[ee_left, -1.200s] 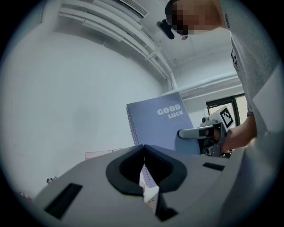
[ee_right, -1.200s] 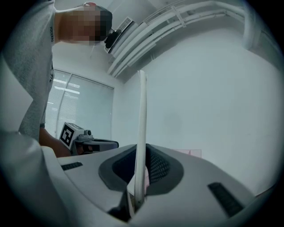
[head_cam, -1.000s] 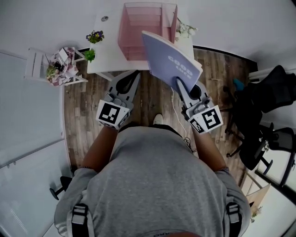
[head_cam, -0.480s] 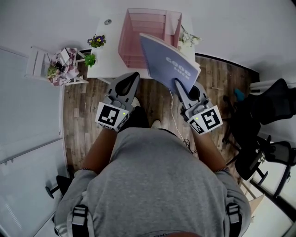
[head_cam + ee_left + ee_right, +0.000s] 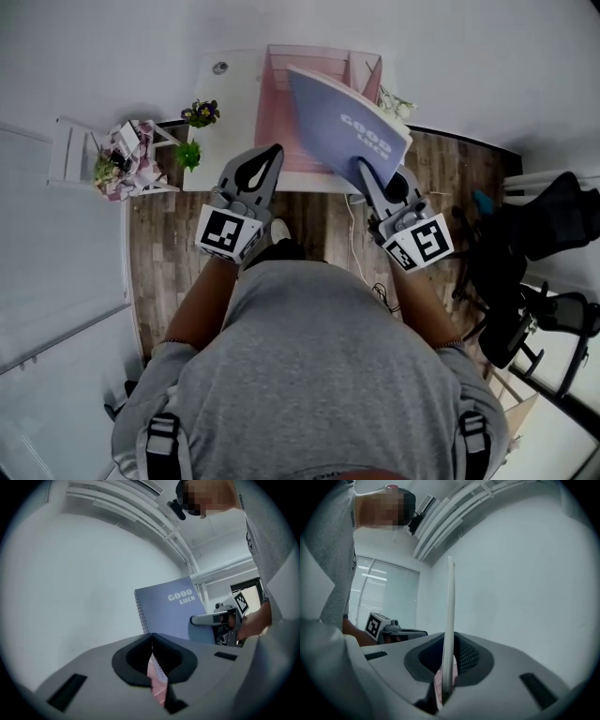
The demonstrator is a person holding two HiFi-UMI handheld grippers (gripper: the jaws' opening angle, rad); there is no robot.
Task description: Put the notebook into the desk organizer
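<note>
Your right gripper (image 5: 362, 169) had its fingers clamped on the lower edge of the blue spiral notebook (image 5: 349, 120), printed "GOOD LUCK", held over the pink organizer (image 5: 279, 103) on the white tabletop (image 5: 229, 111). Your left gripper (image 5: 271, 152) had its fingers closed on nothing, above the wood floor (image 5: 167, 234).

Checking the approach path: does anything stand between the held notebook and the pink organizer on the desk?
Nothing visible does. The right gripper holds the notebook upright, close to the desk organizer, with only open air between them. The left gripper, shut and empty, is off to the notebook's left.
</note>
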